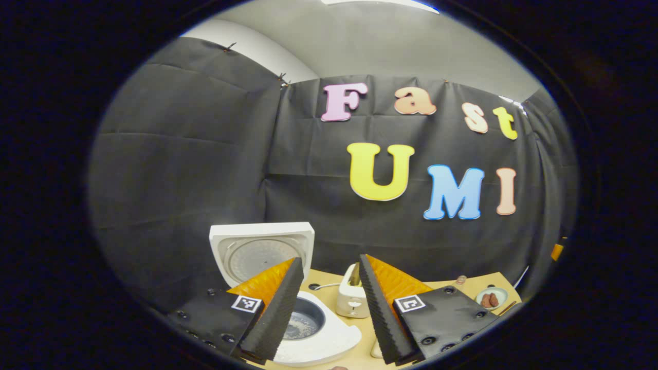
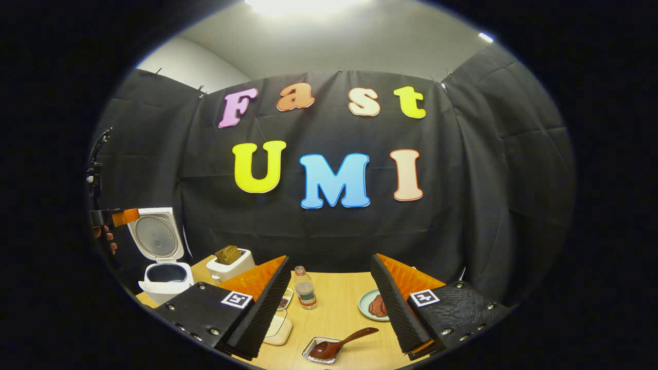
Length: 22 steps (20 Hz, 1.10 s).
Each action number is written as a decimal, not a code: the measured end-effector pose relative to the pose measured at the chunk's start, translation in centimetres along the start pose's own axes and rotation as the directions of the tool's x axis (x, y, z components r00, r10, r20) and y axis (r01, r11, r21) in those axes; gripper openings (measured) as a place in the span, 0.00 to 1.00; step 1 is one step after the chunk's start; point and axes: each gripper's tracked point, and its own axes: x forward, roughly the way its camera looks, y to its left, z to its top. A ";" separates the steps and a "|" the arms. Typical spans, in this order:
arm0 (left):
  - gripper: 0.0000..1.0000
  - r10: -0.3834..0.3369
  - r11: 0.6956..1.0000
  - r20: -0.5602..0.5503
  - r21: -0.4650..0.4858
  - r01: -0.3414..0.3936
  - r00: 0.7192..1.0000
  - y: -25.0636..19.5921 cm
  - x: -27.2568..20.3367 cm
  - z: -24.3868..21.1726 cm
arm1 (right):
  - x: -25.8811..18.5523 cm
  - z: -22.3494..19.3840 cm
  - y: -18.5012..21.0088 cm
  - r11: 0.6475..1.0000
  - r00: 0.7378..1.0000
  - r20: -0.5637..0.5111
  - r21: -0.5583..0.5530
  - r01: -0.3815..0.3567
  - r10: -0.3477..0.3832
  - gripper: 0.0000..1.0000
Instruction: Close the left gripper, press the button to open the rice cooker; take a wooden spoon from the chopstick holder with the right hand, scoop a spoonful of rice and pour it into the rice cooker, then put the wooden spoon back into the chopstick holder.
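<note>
Rice cooker (image 1: 308,329) sits lid-up beneath the left gripper (image 1: 329,303) — both grippers' jaws spread, holding nothing.

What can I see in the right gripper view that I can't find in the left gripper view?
Right gripper view: a wooden spoon with its bowl resting in a little glass dish, and a bottle standing on the table. Left gripper view: a close look down into the rice cooker's inner pot. Both: the white rice cooker with its lid up, and the toaster.
</note>
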 end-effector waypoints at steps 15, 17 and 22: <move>0.95 -0.089 0.995 0.007 0.055 0.089 0.996 -7.8 -5.6 -1.6 | 3.2 -15.3 -7.2 0.984 0.951 -0.302 0.136 0.114 -0.068 0.96; 0.97 -0.093 0.994 -0.012 0.057 0.094 0.996 -8.4 -5.5 -2.3 | 3.7 -17.8 -7.3 0.979 0.937 -0.347 0.169 0.113 -0.049 0.96; 0.95 -0.083 0.995 -0.042 0.048 0.085 0.996 -9.7 -5.1 -3.4 | 5.4 -23.2 -6.7 0.954 0.896 -0.443 0.272 0.126 0.008 0.96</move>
